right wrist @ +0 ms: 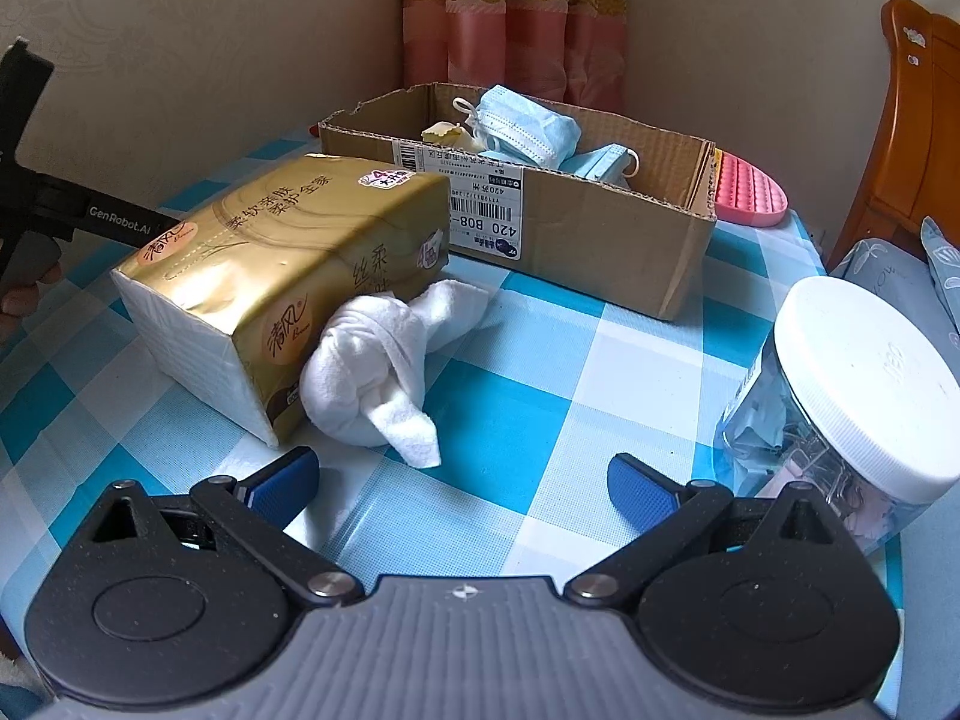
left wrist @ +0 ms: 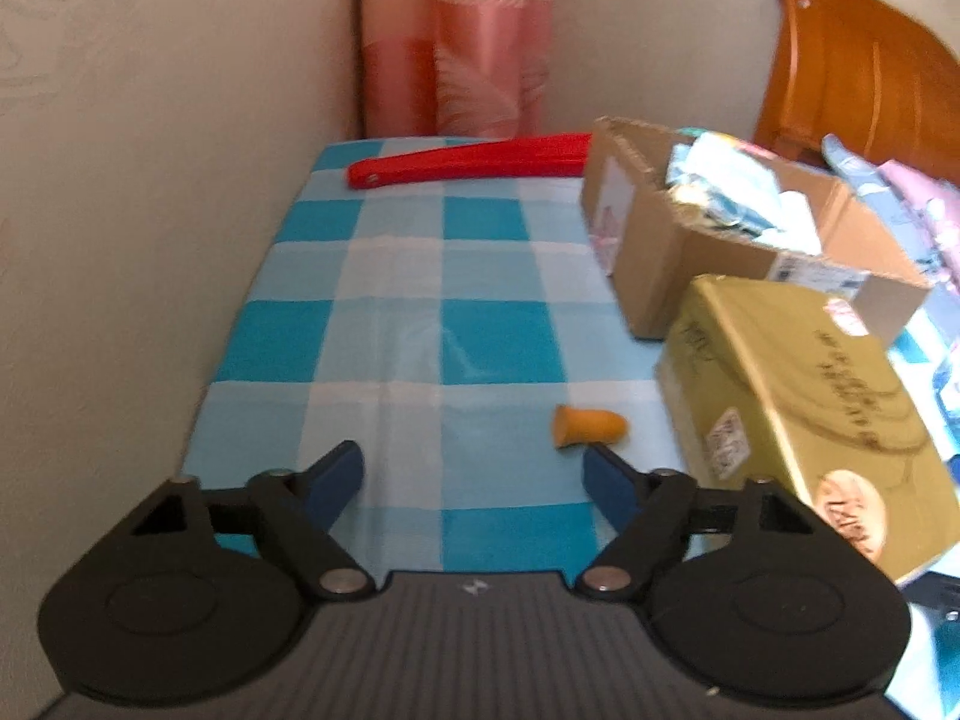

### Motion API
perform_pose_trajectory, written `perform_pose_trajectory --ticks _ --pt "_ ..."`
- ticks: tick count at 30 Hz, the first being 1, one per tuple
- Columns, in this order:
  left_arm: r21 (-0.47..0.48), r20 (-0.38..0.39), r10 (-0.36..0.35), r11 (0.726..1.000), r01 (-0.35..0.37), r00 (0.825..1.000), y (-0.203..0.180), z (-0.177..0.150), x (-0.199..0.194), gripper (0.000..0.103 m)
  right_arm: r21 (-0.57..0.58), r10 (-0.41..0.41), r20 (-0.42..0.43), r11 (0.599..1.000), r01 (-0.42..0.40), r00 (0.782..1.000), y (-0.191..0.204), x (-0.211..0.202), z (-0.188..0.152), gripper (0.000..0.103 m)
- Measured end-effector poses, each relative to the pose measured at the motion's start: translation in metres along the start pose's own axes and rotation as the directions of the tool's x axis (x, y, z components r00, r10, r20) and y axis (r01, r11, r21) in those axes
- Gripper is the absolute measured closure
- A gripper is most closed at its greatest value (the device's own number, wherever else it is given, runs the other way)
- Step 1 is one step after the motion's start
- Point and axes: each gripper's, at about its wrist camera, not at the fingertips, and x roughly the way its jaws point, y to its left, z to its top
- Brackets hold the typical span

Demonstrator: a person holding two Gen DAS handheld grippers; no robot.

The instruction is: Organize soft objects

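Note:
A small orange soft piece (left wrist: 591, 427) lies on the blue checked tablecloth (left wrist: 420, 276), just beyond the right fingertip of my left gripper (left wrist: 474, 471), which stands open with nothing between its pads. A gold tissue pack (left wrist: 798, 414) sits to its right, and it also shows in the right wrist view (right wrist: 282, 276). A white rolled cloth (right wrist: 384, 372) leans against that pack, just ahead of my right gripper (right wrist: 465, 474), open and empty. The cardboard box (right wrist: 576, 228) holds blue face masks (right wrist: 522, 126).
A red flat object (left wrist: 474, 162) lies at the table's far end by the pink curtain (left wrist: 462, 48). A clear jar with a white lid (right wrist: 858, 396) stands at the right, a pink bumpy pad (right wrist: 753, 192) behind the box. Walls border the far and left sides.

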Motion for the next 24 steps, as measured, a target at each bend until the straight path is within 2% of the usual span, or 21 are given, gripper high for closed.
perform_pose_trajectory --ticks 3,5,6,11,20,24 --pt "-0.007 0.030 -0.016 1.000 0.016 0.999 -0.002 0.001 -0.002 0.039 0.001 0.000 0.001 1.000 0.000 1.000 0.000 0.000 0.000 0.000" --pt "-0.014 0.041 -0.043 0.999 0.044 0.998 -0.002 0.002 -0.003 0.050 0.001 0.000 0.001 1.000 0.000 1.000 0.000 0.000 0.000 0.000" --pt "-0.019 0.048 -0.061 0.998 0.062 0.997 -0.002 0.003 -0.003 0.052 0.001 0.000 0.001 1.000 0.000 1.000 0.000 0.000 0.000 0.000" --pt "-0.022 0.070 -0.114 0.993 0.116 0.991 -0.006 0.005 -0.004 0.052 0.001 0.000 0.002 1.000 0.000 1.000 0.000 0.000 0.000 0.000" --pt "-0.029 0.043 -0.127 0.991 0.129 0.991 -0.005 0.007 0.007 0.054 0.002 -0.001 -0.001 1.000 0.001 1.000 0.000 0.001 0.000 0.000" --pt "-0.032 0.053 -0.098 0.994 0.100 0.994 -0.005 0.008 0.005 0.054 0.003 -0.002 -0.002 1.000 0.002 1.000 0.000 0.000 -0.001 0.000"
